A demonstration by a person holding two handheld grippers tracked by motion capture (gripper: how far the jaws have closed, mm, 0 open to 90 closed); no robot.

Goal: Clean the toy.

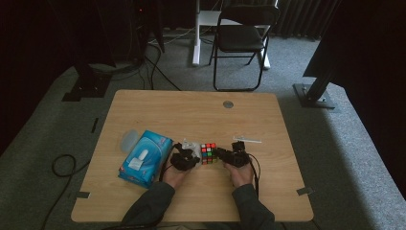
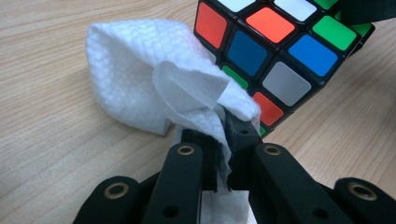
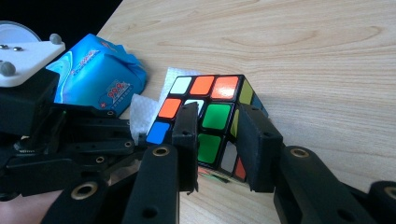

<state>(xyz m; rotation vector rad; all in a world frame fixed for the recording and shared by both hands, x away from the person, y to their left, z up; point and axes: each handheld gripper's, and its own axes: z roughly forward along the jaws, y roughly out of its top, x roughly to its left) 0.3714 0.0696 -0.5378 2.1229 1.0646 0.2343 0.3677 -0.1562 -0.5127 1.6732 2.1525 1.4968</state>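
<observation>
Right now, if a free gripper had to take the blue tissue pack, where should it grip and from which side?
Probably from above, jaws across the tissue pack's narrow width near mid-length. It lies flat and long on the table, its left side open. The cube and left gripper crowd its right.

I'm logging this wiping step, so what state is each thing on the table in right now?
Left gripper: shut on the white wipe.
White wipe: bunched, against the cube's side.
Right gripper: shut on the puzzle cube.
Puzzle cube: scrambled, tilted, resting on the table.
Blue wipe pack: lying flat, lid flipped open.
</observation>
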